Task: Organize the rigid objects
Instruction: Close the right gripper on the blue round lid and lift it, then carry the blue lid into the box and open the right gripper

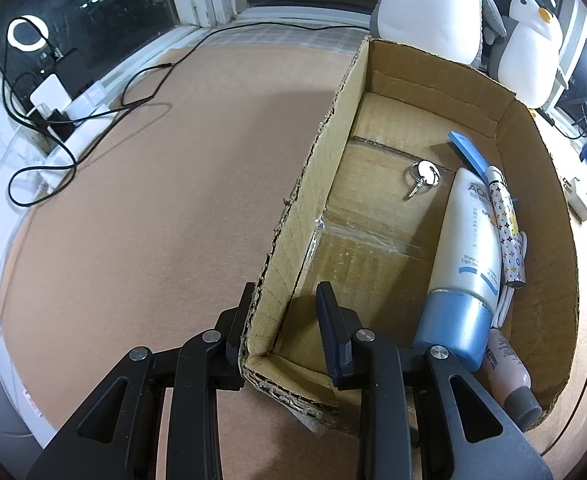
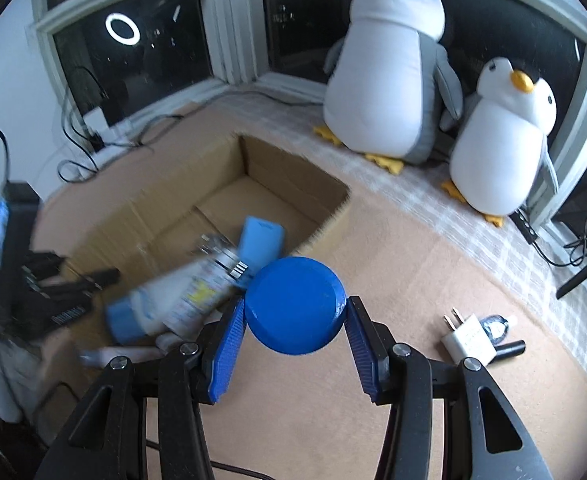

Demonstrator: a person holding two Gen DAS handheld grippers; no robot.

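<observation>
An open cardboard box [image 1: 333, 120] lies on the brown mat. Inside are a white tube with a blue cap [image 1: 465, 248], a patterned pen [image 1: 507, 232], a flat blue piece [image 1: 469, 154], a key ring [image 1: 423, 176] and a pink bottle [image 1: 509, 376]. My left gripper [image 1: 287, 308] straddles the box's near left wall by the corner and is shut on it. My right gripper [image 2: 295, 320] is shut on a round blue disc [image 2: 293, 304], held above the mat just right of the box [image 2: 293, 176]. Its blue pads press on both sides of the disc.
On the mat to the right lie a white charger plug [image 2: 469, 334], a small black cylinder [image 2: 509, 349] and a small blue item [image 2: 495, 326]. Two plush penguins [image 2: 389, 76] stand by the window. Cables and a power strip [image 1: 53, 120] lie at the far left.
</observation>
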